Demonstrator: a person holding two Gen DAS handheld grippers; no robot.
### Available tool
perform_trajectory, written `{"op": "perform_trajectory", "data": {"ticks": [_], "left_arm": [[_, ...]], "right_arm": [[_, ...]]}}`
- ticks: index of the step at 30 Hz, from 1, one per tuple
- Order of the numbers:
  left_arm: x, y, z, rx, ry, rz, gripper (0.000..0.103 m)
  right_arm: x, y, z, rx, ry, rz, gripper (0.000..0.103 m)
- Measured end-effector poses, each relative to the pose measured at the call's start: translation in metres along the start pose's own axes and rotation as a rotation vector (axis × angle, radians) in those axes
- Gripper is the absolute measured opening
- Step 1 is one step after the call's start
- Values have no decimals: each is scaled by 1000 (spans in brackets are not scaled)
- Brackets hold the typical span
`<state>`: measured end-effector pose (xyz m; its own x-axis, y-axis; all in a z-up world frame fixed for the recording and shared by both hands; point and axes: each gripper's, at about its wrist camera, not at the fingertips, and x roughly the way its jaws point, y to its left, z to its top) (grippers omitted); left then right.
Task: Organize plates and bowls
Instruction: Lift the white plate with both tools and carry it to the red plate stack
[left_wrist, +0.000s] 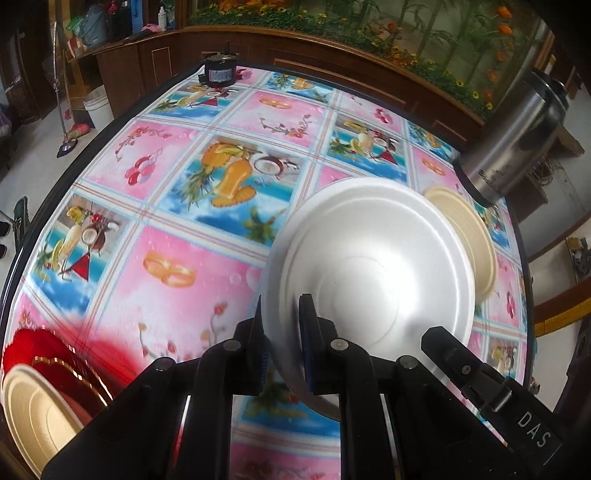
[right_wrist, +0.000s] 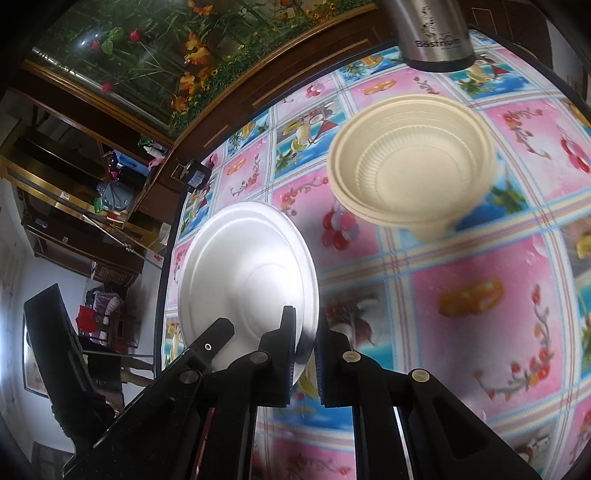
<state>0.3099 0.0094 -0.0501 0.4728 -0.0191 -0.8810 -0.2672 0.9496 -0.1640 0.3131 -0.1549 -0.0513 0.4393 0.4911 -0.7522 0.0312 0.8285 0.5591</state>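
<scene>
Tongs on both sides are clamped on the same white plate (left_wrist: 373, 273): your left tongs (left_wrist: 284, 350) pinch its near rim, your right tongs (right_wrist: 304, 347) its opposite rim, holding it tilted above the counter (left_wrist: 177, 236). Behind it, the cream bowls (right_wrist: 410, 162) are partly hidden and blurred. At your left, a cream plate (left_wrist: 33, 410) on something red is cut off.

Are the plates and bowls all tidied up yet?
Not yet. Nothing looks finished. Both claws, left and right, are pinching the rim of one white plate above the table. The tan bowls are nested in one stack, but a gold plate on a red plate waits apart.
</scene>
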Motion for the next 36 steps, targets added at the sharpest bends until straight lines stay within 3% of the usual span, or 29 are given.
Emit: {"op": "perform_trajectory", "data": {"ticks": [16, 36], "left_arm": [[-29, -16, -59, 71, -34, -37, 12], [-59, -11, -111, 134, -85, -56, 13]], "right_arm": [[-49, -25, -50, -5, -42, -49, 10], [-82, -38, -106, -11, -88, -26, 10]]}}
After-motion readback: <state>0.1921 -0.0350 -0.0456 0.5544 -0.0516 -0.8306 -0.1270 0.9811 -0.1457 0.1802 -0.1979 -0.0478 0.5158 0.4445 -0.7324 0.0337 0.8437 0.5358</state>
